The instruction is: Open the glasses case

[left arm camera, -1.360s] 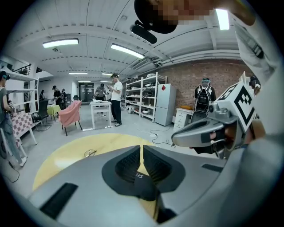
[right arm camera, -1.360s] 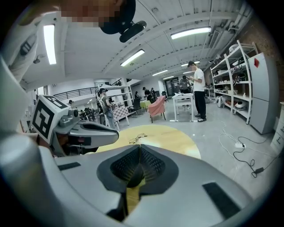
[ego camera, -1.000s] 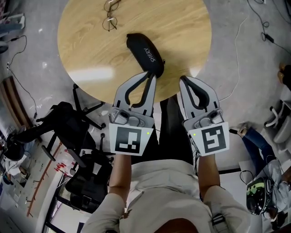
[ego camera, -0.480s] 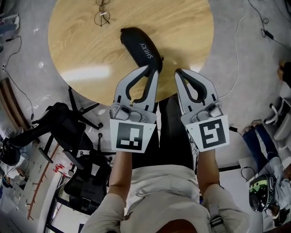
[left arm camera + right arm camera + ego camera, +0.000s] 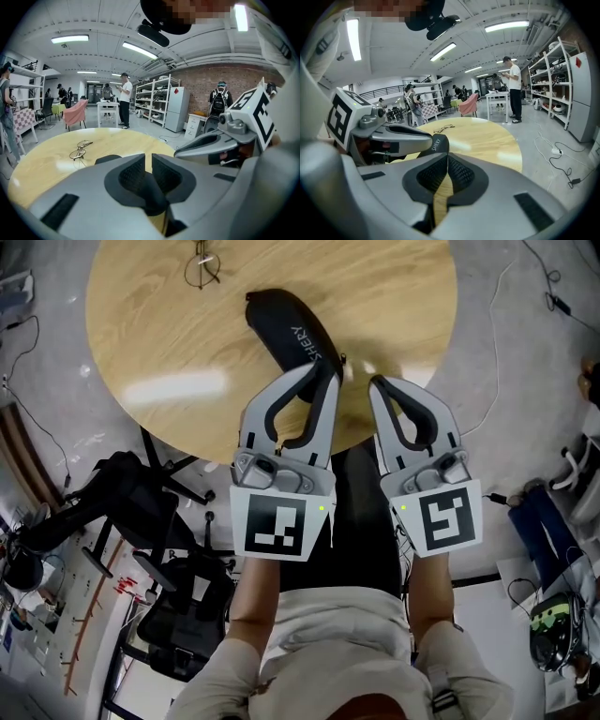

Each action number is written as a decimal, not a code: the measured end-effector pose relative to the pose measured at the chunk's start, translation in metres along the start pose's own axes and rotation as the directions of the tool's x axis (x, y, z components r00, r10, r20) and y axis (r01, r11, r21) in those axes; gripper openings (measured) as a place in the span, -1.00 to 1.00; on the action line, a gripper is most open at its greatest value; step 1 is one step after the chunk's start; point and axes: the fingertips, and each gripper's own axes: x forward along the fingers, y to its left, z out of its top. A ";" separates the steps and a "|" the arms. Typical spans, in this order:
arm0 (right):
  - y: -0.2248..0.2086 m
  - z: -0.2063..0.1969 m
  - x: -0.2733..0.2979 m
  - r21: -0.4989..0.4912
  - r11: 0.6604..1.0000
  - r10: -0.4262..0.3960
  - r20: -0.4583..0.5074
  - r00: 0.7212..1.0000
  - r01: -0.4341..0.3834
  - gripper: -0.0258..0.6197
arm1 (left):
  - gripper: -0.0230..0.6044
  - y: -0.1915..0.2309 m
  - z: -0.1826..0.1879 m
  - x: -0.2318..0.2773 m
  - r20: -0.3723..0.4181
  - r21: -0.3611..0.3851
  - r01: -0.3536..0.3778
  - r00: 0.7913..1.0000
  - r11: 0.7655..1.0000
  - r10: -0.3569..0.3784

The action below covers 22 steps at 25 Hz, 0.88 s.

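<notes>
A black glasses case point(image 5: 292, 330) with white lettering lies closed on the round wooden table point(image 5: 169, 343), slanting from upper left to the near edge. My left gripper point(image 5: 327, 371) is shut and empty, its tips over the case's near end; contact cannot be told. My right gripper point(image 5: 377, 385) is shut and empty too, just right of the case over the table's near edge. In the right gripper view the case point(image 5: 436, 143) shows behind the left gripper's body. A pair of thin-framed glasses point(image 5: 202, 265) lies at the far left of the table; the glasses point(image 5: 79, 148) also show in the left gripper view.
Black office chairs point(image 5: 141, 493) stand under the table's left side. Cables point(image 5: 506, 324) trail over the grey floor to the right. Several people point(image 5: 124, 98) stand among shelving point(image 5: 154, 101) far across the room. A pink draped chair point(image 5: 75, 112) stands in the distance.
Both grippers have sunk toward the table and now sit closer to the case's near end. Their jaws stayed shut. The case and glasses have not moved on the table.
</notes>
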 end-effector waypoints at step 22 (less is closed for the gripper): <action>0.014 -0.010 0.011 -0.012 1.000 -0.027 -0.020 0.999 0.027 -0.86 | -0.46 0.000 -0.026 -0.013 0.005 0.016 0.060 0.998 0.998 -0.060</action>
